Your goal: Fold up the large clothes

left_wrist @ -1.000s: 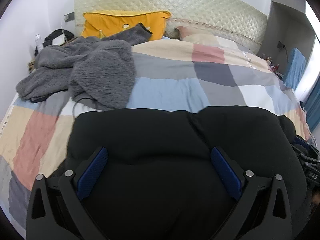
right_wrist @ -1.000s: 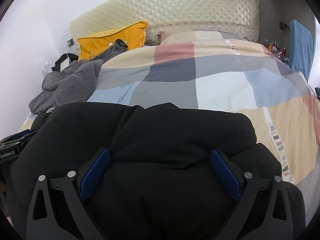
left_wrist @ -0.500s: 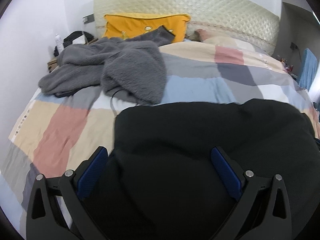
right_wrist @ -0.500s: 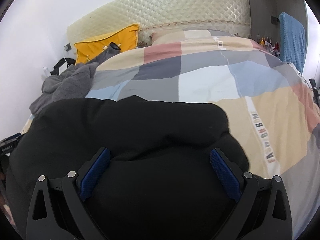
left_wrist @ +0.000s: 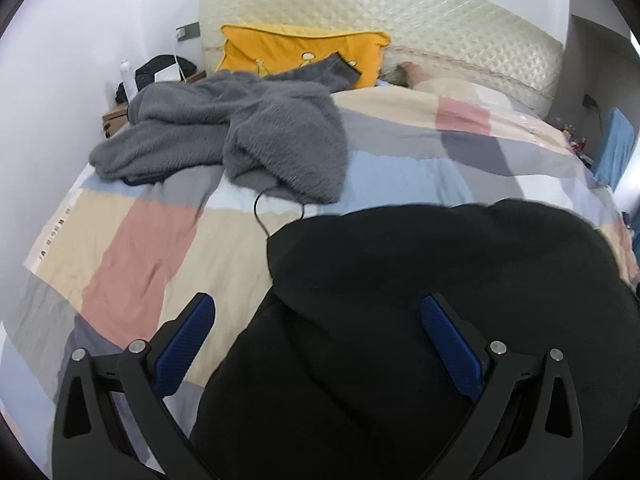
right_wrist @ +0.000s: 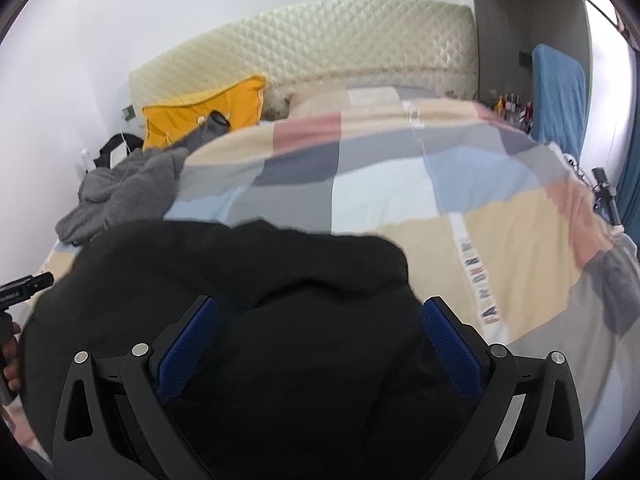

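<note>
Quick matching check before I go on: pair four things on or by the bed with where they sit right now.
Things:
1. black garment
2. grey fleece
3. yellow pillow
4. blue cloth

Places:
A. against the quilted headboard
B. hanging off the bed's right side
C. heaped on the bed's left, near the pillow
D. nearest, under both grippers

Pairs: 1-D, 2-C, 3-A, 4-B

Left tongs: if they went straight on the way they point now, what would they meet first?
The black garment, which already fills most of the space between the open left tongs. Beyond it lies the patchwork quilt, then probably the cream headboard; depth is hard to judge here.
</note>
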Motion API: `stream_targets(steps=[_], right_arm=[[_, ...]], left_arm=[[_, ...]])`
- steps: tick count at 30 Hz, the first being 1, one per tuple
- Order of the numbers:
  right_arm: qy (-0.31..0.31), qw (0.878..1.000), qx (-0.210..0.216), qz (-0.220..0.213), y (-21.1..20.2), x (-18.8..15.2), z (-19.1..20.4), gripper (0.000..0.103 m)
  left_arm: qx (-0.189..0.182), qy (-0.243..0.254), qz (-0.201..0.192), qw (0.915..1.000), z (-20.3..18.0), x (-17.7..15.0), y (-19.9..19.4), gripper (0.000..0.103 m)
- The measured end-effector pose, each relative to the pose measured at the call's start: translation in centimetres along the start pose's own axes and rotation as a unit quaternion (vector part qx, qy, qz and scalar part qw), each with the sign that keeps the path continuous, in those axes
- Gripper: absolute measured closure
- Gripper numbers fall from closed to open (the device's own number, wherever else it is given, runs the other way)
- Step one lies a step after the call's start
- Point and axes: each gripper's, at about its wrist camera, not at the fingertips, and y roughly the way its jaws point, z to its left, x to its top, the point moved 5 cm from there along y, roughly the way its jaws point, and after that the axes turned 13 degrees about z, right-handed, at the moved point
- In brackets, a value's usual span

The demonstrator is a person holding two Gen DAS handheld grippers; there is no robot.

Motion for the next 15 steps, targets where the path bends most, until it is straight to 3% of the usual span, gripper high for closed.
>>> stream_targets(steps=[5, 10, 15], right_arm=[[0.005, 0.998, 0.024, -0.057, -6.4, 1.7, 1.6, 0.001], [-0.030, 0.995, 0.041, -0.090, -13.0, 1.7, 4.9, 0.001], [-0.065, 0.988, 0.061, -0.128, -19.4, 0.6, 8.0, 0.001]], left_arm=[[-0.048, -0.019, -0.037, 0.9980, -1.9, 0.1, -6.5, 0.000], [-0.058, 0.026, -0.078, 0.9949, -6.4, -0.7, -12.6, 0.000], [-0.082, 0.069, -0.131, 0.9856, -9.9, -2.0, -19.4, 0.000]])
